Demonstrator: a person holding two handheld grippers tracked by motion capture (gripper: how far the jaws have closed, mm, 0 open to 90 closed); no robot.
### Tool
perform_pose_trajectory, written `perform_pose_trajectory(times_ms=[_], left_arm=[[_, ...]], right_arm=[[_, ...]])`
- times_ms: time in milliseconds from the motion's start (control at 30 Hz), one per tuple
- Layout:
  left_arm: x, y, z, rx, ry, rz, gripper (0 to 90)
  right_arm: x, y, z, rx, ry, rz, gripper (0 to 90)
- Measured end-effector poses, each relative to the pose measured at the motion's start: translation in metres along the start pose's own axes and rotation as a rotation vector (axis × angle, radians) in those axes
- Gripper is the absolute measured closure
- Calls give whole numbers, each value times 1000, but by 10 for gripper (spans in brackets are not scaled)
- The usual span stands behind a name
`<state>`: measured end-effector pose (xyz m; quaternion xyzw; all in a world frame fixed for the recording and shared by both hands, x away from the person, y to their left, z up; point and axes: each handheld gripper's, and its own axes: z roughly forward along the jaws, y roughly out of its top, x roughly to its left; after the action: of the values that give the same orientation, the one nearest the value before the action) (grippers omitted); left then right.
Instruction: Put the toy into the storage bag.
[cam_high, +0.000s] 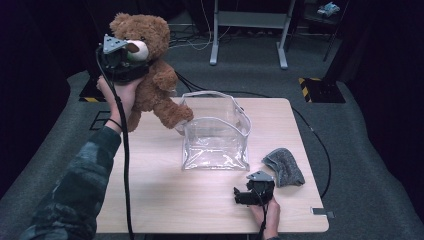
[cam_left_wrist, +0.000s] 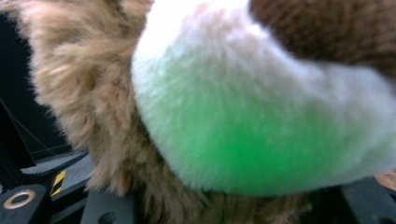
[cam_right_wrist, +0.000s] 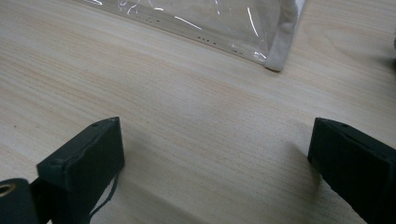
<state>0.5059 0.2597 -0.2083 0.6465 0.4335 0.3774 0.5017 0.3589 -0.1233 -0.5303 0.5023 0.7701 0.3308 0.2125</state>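
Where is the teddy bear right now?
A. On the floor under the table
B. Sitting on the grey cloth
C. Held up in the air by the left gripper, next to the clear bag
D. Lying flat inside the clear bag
C. The left gripper holds the teddy bear up at the table's far left corner, one foot near the rim of the clear bag.

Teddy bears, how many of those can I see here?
1. The brown teddy bear is held up in the left gripper above the table's far left corner, one foot touching the clear bag. Nothing shows inside the see-through bag.
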Motion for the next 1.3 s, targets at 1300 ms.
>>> perform_pose_trajectory(times_ms=[1300], left_arm=[[-96,-1,89,-119,-115,13,445]], right_arm=[[0,0,-1,4,6,-4,28]])
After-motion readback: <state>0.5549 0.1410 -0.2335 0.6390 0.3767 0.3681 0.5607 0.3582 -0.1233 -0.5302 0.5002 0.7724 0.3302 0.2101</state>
